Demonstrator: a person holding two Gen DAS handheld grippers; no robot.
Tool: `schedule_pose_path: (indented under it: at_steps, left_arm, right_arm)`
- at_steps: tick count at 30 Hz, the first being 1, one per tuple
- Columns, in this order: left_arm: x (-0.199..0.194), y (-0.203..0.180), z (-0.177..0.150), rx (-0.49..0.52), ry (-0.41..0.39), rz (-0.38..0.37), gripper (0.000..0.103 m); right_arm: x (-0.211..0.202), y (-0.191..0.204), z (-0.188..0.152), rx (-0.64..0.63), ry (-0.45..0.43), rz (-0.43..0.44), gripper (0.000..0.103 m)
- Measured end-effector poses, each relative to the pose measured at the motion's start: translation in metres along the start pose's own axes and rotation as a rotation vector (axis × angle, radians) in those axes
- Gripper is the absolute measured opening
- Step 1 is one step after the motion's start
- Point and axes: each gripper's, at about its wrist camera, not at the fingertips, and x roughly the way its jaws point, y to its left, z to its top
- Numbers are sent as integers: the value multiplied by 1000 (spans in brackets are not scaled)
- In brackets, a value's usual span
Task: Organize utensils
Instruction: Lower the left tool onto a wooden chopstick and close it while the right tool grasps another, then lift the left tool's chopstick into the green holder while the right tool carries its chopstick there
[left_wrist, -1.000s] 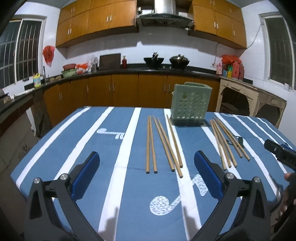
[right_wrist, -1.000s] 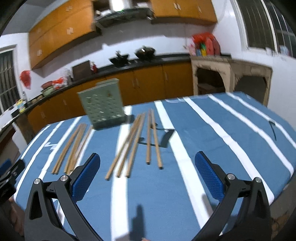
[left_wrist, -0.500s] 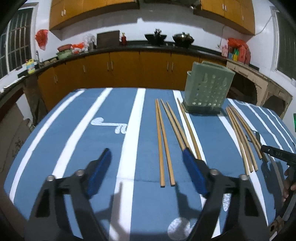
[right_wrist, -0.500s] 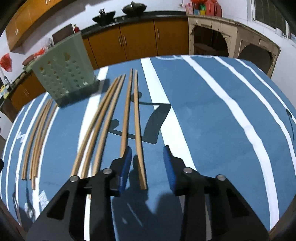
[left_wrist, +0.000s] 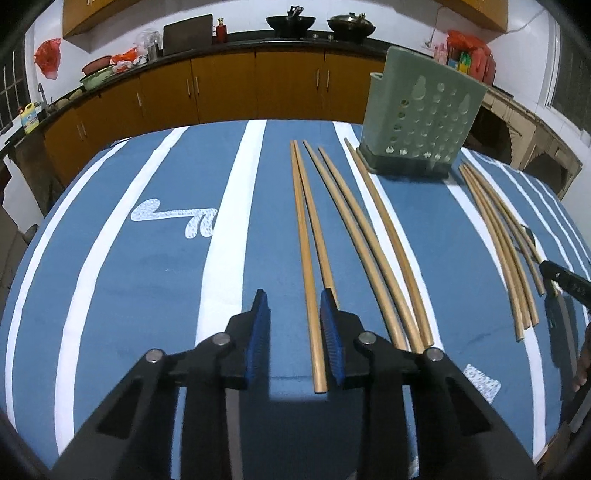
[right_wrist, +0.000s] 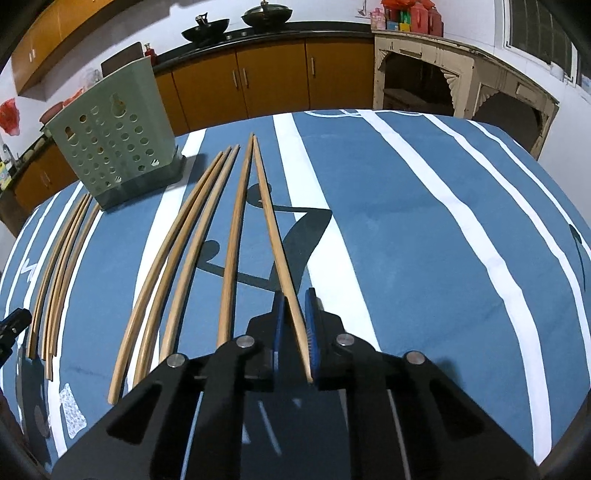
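Note:
Wooden chopsticks lie in rows on a blue cloth with white stripes (left_wrist: 147, 280). My left gripper (left_wrist: 293, 295) hangs low over the near end of the leftmost chopstick (left_wrist: 310, 295). Its jaws are closing around that stick, which lies nearer the right pad, and a gap shows on the left side. A second chopstick (left_wrist: 317, 229) runs under the right finger. My right gripper (right_wrist: 294, 295) is shut on the near end of the rightmost chopstick (right_wrist: 273, 229). A green perforated utensil holder (left_wrist: 421, 122) (right_wrist: 114, 136) stands upright at the far side of the table.
Three more chopsticks (left_wrist: 369, 236) lie right of the left gripper, and another bundle (left_wrist: 498, 240) lies further right by the right gripper's tip (left_wrist: 565, 280). Brown kitchen cabinets (left_wrist: 221, 85) and a counter with two woks line the wall behind. The table edge (right_wrist: 546, 155) falls away at the right.
Both grippers came forward and down toward the chopsticks' near ends. Their jaws went from wide apart to narrow. The right pair now grips a chopstick; the left pair now straddles one.

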Motion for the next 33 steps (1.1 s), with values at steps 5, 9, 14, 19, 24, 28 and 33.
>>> schedule_pose_path:
  at_steps: [5, 9, 14, 19, 24, 28, 33]
  left_arm:
    - [10, -6, 4, 35, 16, 20, 19]
    - [21, -3, 15, 31, 14, 49, 8]
    - [28, 17, 25, -10, 10, 73, 8]
    - [26, 25, 23, -14, 4, 33, 11]
    - [24, 21, 20, -10, 5, 36, 13]
    - [22, 18, 18, -6, 7, 38, 13]
    - [18, 20, 13, 3, 7, 38, 7]
  right_arm:
    - [5, 4, 5, -15, -5, -6, 13]
    - [9, 2, 8, -11, -17, -9, 10]
    - [11, -11, 10, 44, -29, -23, 8]
    - [11, -10, 8, 45, -36, -20, 8]
    - [10, -10, 7, 41, -36, -17, 8]
    - [9, -12, 5, 48, -37, -8, 8]
    - [5, -16, 4, 69, -41, 27, 7]
